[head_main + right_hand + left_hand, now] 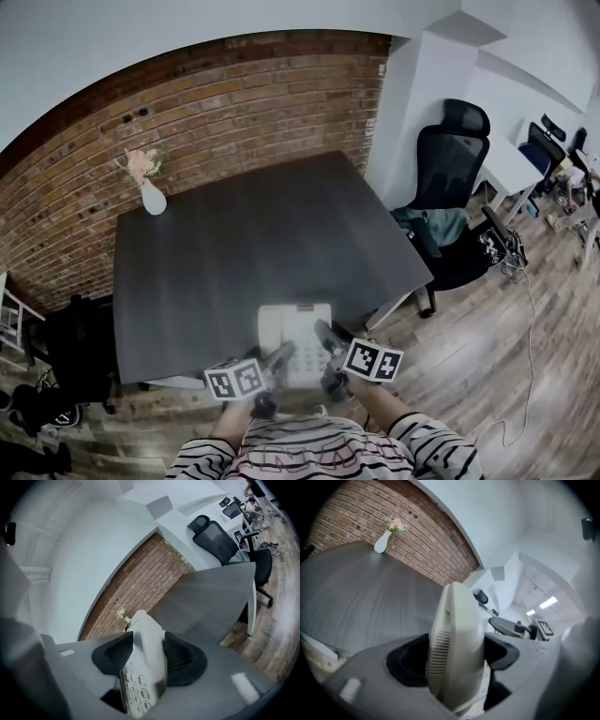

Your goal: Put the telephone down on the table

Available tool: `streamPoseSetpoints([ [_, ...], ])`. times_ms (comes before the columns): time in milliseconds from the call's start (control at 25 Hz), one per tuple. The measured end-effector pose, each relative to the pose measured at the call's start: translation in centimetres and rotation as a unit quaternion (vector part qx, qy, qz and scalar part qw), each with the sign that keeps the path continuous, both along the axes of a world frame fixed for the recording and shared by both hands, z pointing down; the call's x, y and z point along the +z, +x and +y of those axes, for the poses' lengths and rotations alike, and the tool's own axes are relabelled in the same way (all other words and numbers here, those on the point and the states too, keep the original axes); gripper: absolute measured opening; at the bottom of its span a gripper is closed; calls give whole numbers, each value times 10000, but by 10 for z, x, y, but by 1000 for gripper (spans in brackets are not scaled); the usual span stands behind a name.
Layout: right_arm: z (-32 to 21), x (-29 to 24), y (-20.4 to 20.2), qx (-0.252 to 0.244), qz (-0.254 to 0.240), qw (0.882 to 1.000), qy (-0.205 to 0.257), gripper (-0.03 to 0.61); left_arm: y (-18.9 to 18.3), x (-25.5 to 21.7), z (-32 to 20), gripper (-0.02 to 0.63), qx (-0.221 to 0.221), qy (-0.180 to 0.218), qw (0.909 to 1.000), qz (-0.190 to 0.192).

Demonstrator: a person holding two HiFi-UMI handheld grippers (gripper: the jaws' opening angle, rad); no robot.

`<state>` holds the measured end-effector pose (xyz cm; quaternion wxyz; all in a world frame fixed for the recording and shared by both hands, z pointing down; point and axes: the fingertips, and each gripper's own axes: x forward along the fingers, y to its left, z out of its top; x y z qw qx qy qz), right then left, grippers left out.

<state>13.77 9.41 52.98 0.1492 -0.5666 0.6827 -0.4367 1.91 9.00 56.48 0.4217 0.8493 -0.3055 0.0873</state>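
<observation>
Dark table: vase at far-left corner, office chair off right side, left gripper and right gripper pinching telephone at near edge.

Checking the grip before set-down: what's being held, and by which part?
The telephone, held by both: the left gripper clamps its left edge, the right gripper its right edge beside the keypad.
</observation>
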Motion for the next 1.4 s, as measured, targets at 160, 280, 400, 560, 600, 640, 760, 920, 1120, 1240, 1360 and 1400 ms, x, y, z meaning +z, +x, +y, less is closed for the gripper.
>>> streamPoseSetpoints([
  [160,-15,8,10,-169,-78,9998,-47,204,10,7,-11,341,-184,-56,9998,-12],
  [280,-32,13,9,-256,-100,9996,-75,204,9,10,-26,341,-267,-89,9996,-16],
  [400,-59,14,4,-321,-67,9994,-90,204,5,12,-50,341,-330,-123,9994,13],
  [560,-98,16,-1,-295,-111,9994,-120,204,-1,13,-90,341,-306,-144,9994,-24],
  [600,-108,15,-3,-289,-118,9994,-125,204,-3,13,-100,341,-301,-145,9994,-36],
  [640,-119,15,-5,-285,-117,9994,-128,204,-5,12,-112,341,-303,-145,9994,-49],
  [760,-153,14,-15,-277,-144,9994,-142,204,-16,10,-145,341,-298,-146,9994,-72],
  [920,-191,13,-29,-232,-197,9995,-131,204,-29,8,-184,341,-245,-149,9995,-127],
  [1120,-228,12,-44,-146,-263,9995,-87,204,-45,6,-223,341,-155,-123,9997,-162],
  [1240,-250,14,-48,-141,-281,9995,-46,204,-50,6,-246,341,-156,-82,9997,-185],
  [1360,-271,14,-46,-180,-266,9995,-33,204,-47,7,-266,341,-189,-65,9996,-174],
  [1400,-278,14,-45,-209,-262,9994,-38,204,-46,7,-272,341,-213,-72,9996,-166],
])
